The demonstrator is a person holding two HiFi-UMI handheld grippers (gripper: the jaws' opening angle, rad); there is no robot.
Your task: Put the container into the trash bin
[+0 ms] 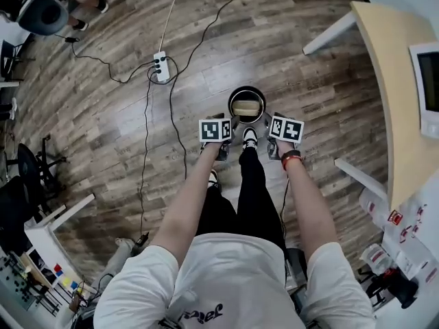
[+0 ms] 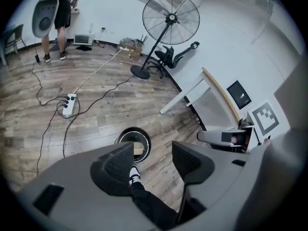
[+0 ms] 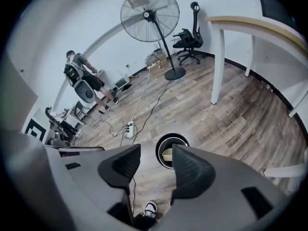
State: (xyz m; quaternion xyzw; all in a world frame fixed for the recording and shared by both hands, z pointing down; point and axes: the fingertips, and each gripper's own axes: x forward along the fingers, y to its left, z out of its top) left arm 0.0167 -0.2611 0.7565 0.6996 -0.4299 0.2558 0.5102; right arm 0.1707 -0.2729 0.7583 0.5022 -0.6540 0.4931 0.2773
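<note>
Plank floor, power strip, container in bin, left gripper, right gripper fingers released

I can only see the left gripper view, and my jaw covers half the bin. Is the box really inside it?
Observer: Yes. The head view looks straight down into the trash bin, and the tan container lies wholly inside its round rim.
Operator: Is my other gripper holding anything?
Observer: No. The right gripper view shows the right hand-held gripper with its jaws apart and nothing held between them.
</note>
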